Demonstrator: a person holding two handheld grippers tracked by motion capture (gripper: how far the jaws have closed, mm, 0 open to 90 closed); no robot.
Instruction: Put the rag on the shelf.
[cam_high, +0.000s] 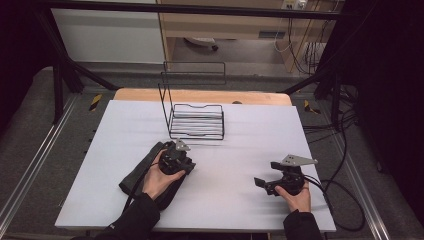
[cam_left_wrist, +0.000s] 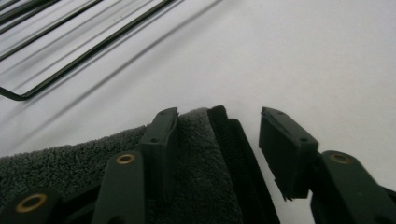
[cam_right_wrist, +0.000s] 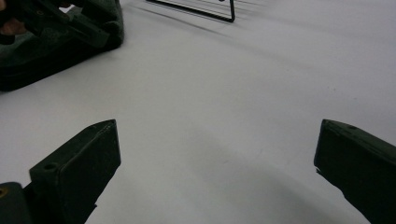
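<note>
Black sleeves and two hands come in at the near edge of the white table, which is the biggest thing in sight. Toward its far middle stands a black wire rack with a tall back frame. Just near of the rack, on the left, lies a folded dark towel, flat on the table and close to the rack without touching it. Over the towel's far corner sits the left gripper; its jaws are half apart, straddling the folded edge, one pad resting on the cloth, the other beside it, not yet pinching. Well to the right, the right gripper hangs over bare table with its jaws wide apart, holding nothing.
</note>
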